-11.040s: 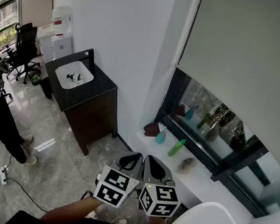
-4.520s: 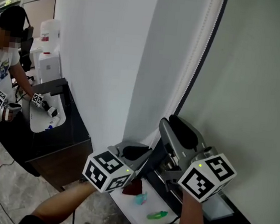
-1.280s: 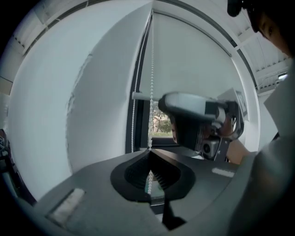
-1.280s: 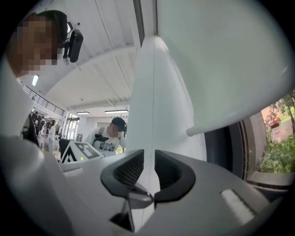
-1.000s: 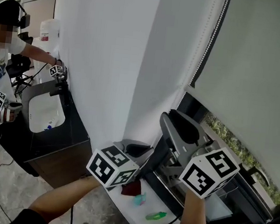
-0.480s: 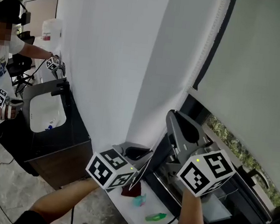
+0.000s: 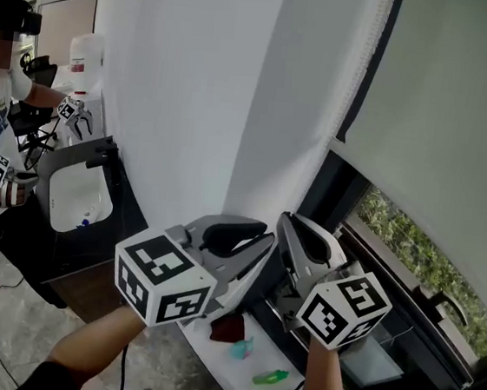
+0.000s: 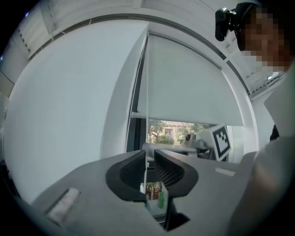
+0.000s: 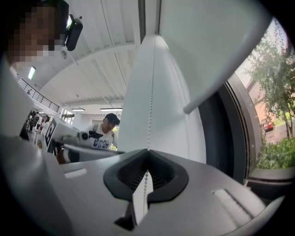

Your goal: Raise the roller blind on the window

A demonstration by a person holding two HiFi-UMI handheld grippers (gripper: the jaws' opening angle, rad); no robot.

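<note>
Our right gripper [image 9: 147,159] has its jaws clamped on the chain [image 9: 150,92] beside the part-raised blind [image 7: 446,108], our left gripper [image 8: 150,159] has just been opening its jaws with the chain loose between them, and since it looks light, limp and slick, we'd pinch squarely across the beads.

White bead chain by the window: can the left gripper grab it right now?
Probably yes. The left gripper has just been opening its jaws, and the thin white bead chain hangs straight down between them, with nothing else in the gap. Closing the jaws should catch it.
</note>
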